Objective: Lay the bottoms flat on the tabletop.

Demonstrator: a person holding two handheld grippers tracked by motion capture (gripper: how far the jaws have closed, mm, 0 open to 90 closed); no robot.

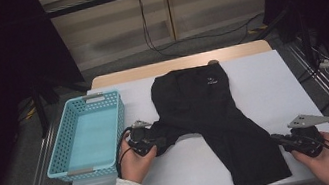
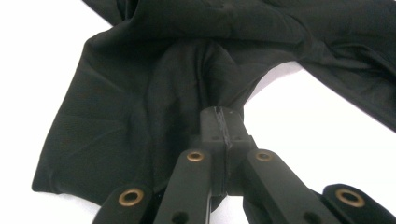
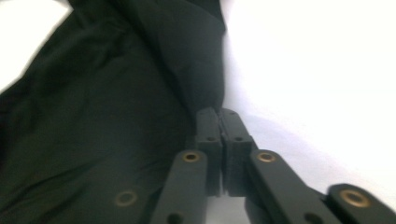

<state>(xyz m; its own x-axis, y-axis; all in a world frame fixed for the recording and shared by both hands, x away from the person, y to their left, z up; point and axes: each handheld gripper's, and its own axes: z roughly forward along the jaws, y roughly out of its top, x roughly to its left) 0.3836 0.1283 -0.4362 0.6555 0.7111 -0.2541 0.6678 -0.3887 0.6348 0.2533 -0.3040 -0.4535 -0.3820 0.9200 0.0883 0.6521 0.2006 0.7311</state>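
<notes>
Shorts (image 1: 217, 114) lie pinched at each leg by both tongs (image 1: 160, 141) (image 1: 276, 138), blue basket (image 1: 65, 165) alongside left.

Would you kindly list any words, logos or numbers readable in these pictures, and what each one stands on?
No text can be read.
Black fabric shorts: a small white mark near the waistband, too small to read.
Turquoise perforated plastic basket: grey plates on its end rims, nothing legible.

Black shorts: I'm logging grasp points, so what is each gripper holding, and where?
Both hold the black shorts: the left gripper pinches the near-left leg's inner edge, the right gripper the right leg's outer edge.
</notes>
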